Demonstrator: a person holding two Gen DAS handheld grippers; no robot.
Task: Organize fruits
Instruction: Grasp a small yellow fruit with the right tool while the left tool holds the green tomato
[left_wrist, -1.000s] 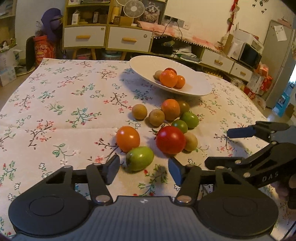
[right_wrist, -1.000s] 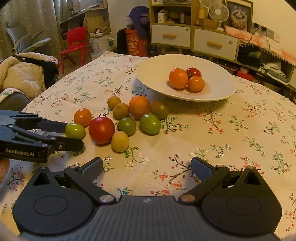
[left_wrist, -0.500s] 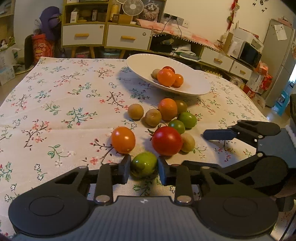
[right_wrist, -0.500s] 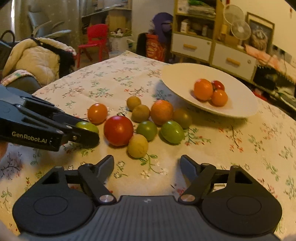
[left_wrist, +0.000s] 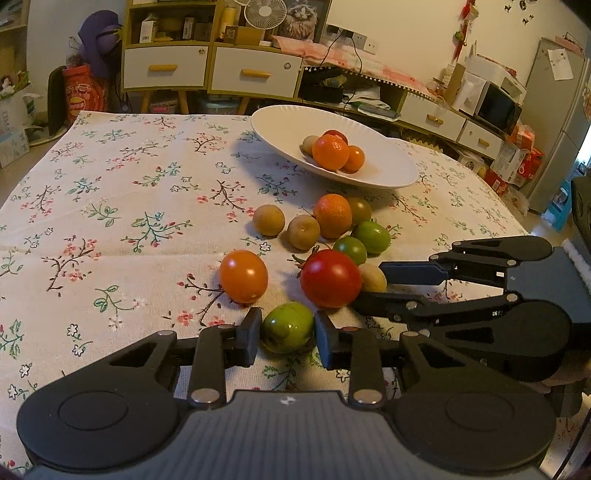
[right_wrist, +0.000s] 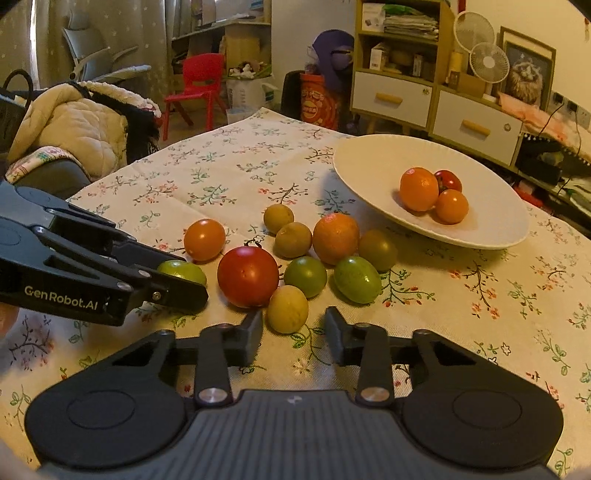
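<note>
My left gripper (left_wrist: 287, 338) is shut on a green tomato (left_wrist: 287, 327) low over the floral tablecloth; it also shows in the right wrist view (right_wrist: 181, 272). My right gripper (right_wrist: 293, 330) is open around a yellow-brown fruit (right_wrist: 287, 308), its pads apart from it. A big red tomato (left_wrist: 330, 278), an orange tomato (left_wrist: 243, 275) and several green, brown and orange fruits (left_wrist: 332, 215) lie in a cluster. The white plate (left_wrist: 280, 125) behind holds an orange (left_wrist: 330, 151), a small orange fruit, a red tomato and a brown fruit.
The table's left edge (right_wrist: 122, 168) drops to a padded chair (right_wrist: 70, 125). Cabinets (left_wrist: 210, 70) stand behind the table. The right gripper's body (left_wrist: 491, 314) reaches in close beside the left one.
The left gripper closed on the green tomato and now holds it. The right gripper moved forward and narrowed its jaws around the yellow-brown fruit.
</note>
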